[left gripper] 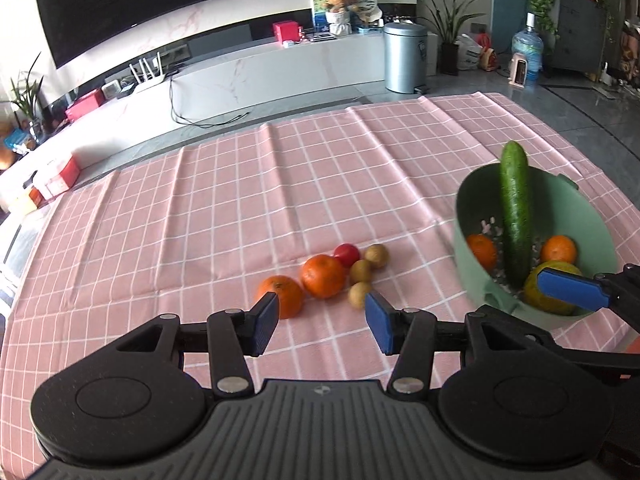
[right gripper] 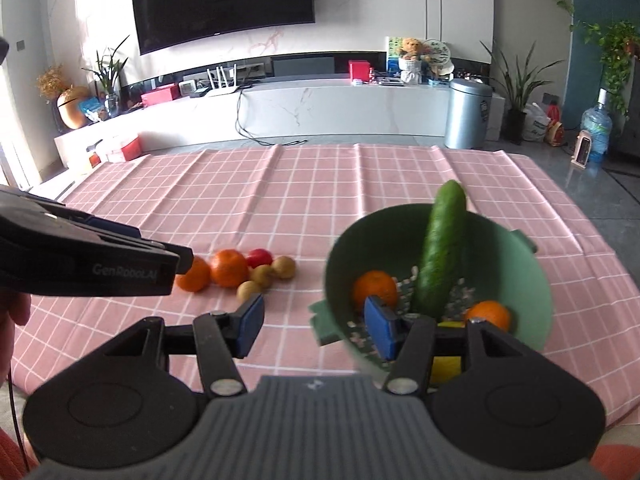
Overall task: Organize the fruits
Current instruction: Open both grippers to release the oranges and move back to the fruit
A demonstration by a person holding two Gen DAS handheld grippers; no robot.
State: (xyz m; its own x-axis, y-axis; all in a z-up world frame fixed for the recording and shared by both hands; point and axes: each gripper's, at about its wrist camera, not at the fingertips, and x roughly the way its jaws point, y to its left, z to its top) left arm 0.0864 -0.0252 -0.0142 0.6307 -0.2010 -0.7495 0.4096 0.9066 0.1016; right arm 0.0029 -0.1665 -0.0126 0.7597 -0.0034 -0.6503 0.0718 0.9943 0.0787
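A green bowl point(left gripper: 592, 216) stands on the pink checked tablecloth point(left gripper: 240, 200) and holds a cucumber point(left gripper: 515, 208), two oranges point(left gripper: 559, 249) and a yellow fruit point(left gripper: 532, 292). On the cloth lie two oranges point(left gripper: 323, 275), a red tomato point(left gripper: 347, 253) and three small brown fruits point(left gripper: 376, 255). My left gripper point(left gripper: 322, 324) is open and empty, just short of the loose fruit. My right gripper point(right gripper: 314, 330) is open and empty at the bowl's near left rim point(right gripper: 340, 240); one of its fingers point(left gripper: 572, 290) reaches over the bowl.
The bowl point(right gripper: 532, 280) sits toward the table's right edge. Beyond the far table edge are a white TV bench point(right gripper: 340, 108), a metal bin point(right gripper: 468, 114), potted plants and a water jug point(right gripper: 596, 128). The left gripper's body point(right gripper: 88, 260) shows at the left.
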